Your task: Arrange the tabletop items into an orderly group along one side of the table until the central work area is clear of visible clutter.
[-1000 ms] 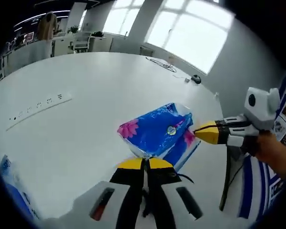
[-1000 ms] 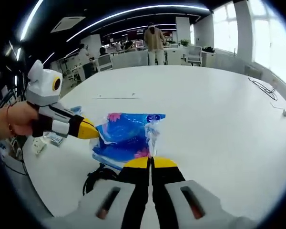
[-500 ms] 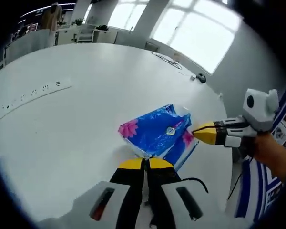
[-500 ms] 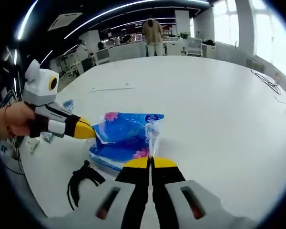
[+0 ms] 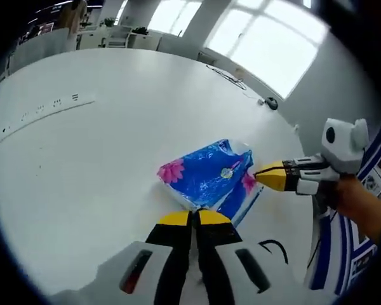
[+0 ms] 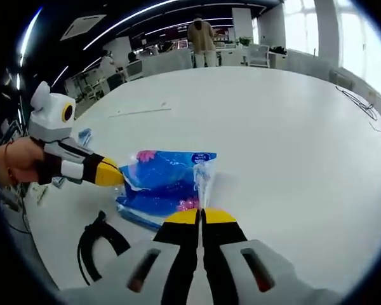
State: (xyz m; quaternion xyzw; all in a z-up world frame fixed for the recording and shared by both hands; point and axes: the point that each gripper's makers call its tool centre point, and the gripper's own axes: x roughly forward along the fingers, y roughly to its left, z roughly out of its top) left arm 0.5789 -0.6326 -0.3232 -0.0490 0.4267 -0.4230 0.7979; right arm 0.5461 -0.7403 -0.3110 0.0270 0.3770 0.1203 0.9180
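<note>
left gripper view, near to far: left gripper (image 5: 192, 216), jaws pressed together on the near edge of the blue pack (image 5: 206, 175); right gripper (image 5: 261, 175) pinched on its far corner flap. pack is held between both at the table (image 5: 82, 159) edge, with a second pack (image 5: 244, 200) lying under it. black cable (image 6: 95, 238) is noted beside. power strip (image 5: 38, 111) is seen farther off. risk judged: thin wrapper may tear or slip if the grippers are pulled apart.

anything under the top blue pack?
Yes: a second blue pack lies flat under the top blue pack, its edge showing along the near side. Beneath that, white table; the rest is covered.
</note>
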